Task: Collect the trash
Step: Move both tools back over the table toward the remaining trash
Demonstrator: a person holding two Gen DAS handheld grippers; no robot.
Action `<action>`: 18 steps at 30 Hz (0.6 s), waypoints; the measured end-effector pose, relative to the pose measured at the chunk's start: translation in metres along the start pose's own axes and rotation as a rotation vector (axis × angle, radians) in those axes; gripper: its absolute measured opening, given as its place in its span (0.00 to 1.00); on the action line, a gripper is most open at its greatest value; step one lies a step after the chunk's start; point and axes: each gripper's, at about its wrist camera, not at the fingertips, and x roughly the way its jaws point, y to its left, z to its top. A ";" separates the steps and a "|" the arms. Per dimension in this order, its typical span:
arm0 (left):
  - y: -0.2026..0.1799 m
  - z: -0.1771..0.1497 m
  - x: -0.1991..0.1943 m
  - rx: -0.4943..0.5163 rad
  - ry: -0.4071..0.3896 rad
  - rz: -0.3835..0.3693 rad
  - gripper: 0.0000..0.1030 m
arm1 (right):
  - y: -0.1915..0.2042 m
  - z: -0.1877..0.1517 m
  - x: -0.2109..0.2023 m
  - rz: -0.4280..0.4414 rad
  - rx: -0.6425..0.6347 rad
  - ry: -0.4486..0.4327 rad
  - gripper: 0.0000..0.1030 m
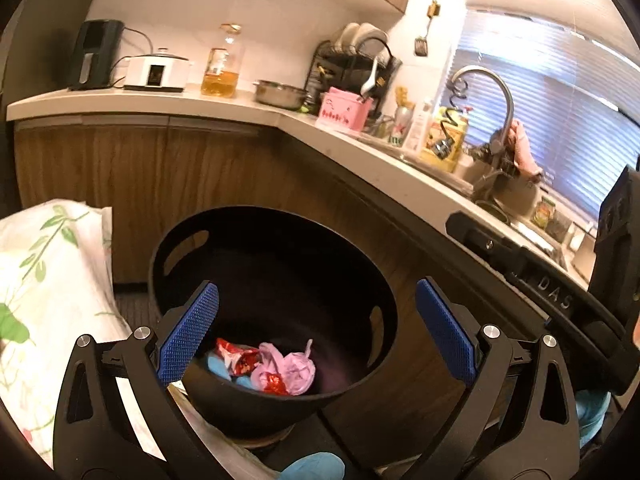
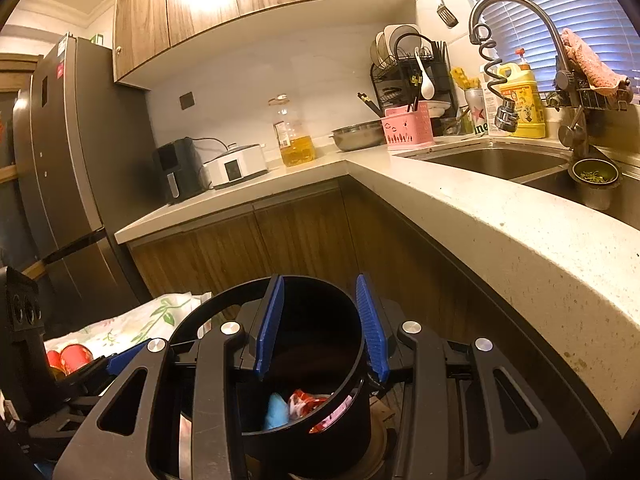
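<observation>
The left gripper (image 1: 316, 328), jaws wide and empty, hangs directly above the black bin (image 1: 276, 320) of wrappers (image 1: 272, 366), whose rim the half-closed right gripper (image 2: 320, 328) seems to clamp.

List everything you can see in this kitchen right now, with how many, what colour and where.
trash bin: one, black, on the floor by the cabinets
wrappers: several, pink, red and blue, inside the bin
floral cloth: one, white and green, left of the bin
air fryer: one, black, counter far left
cooker: one, white, beside the air fryer
oil bottle: one, clear with yellow oil, counter
steel bowl: one, silver, counter
utensil basket: one, pink, by the dish rack
faucet: one, steel, over the sink
left gripper: open, above the bin
right gripper: over the bin's rim
</observation>
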 end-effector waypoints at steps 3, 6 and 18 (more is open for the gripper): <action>0.003 -0.001 -0.015 -0.005 -0.038 0.055 0.94 | 0.004 -0.003 0.001 0.006 -0.013 0.011 0.38; 0.005 -0.005 -0.033 -0.008 -0.067 0.165 0.94 | 0.011 -0.007 0.000 0.013 -0.034 0.017 0.38; 0.049 -0.038 -0.134 -0.127 -0.168 0.643 0.94 | 0.061 -0.029 -0.002 0.121 -0.113 0.073 0.41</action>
